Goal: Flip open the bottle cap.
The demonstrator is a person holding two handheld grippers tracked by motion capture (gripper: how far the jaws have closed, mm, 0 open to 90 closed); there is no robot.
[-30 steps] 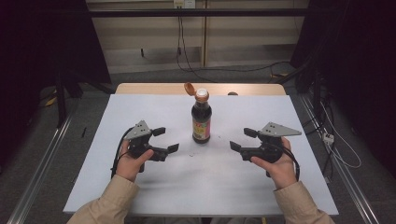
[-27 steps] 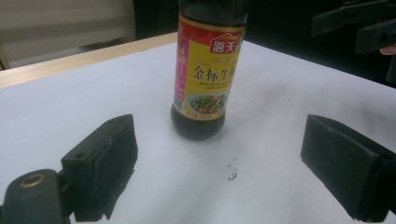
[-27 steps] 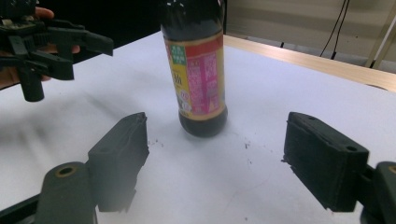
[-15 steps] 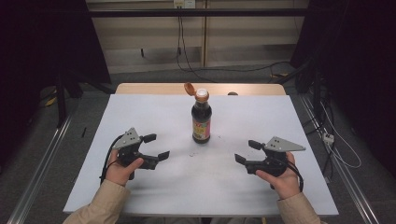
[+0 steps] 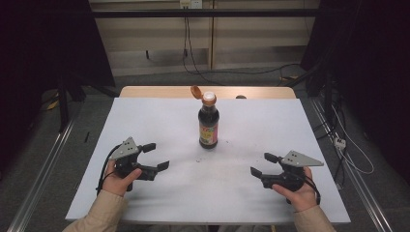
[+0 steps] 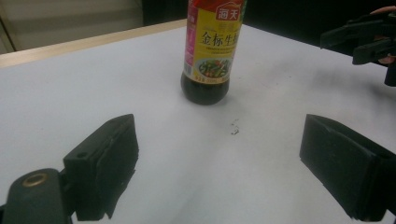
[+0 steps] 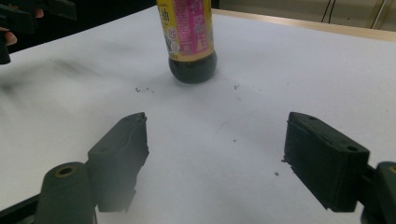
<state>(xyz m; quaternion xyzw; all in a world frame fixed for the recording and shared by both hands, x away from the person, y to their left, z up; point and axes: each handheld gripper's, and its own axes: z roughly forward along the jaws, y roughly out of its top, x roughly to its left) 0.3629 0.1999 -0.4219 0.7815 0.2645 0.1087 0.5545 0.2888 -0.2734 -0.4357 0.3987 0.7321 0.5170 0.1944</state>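
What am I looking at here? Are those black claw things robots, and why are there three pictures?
No robot: a person holds a hand tool with two black jaws in each hand, the left gripper and the right gripper. One picture comes from a camera above the white table; the other two come from small cameras riding on each tool, looking along its jaws. On the table stands a dark sauce bottle, its orange cap flipped open. Both tools are open and hold nothing.

Looks like a lab or recording studio, not a home: a white-covered wooden-edged table (image 5: pixel 145 125) stands alone on grey carpeted floor (image 5: pixel 58 159). Black curtains (image 5: pixel 367 72) hang on both sides, loose black cables (image 5: pixel 232 71) run along the beige wall panelling (image 5: pixel 159 43), a white power strip (image 5: pixel 340 142) lies beside metal floor rails (image 5: pixel 41 174).
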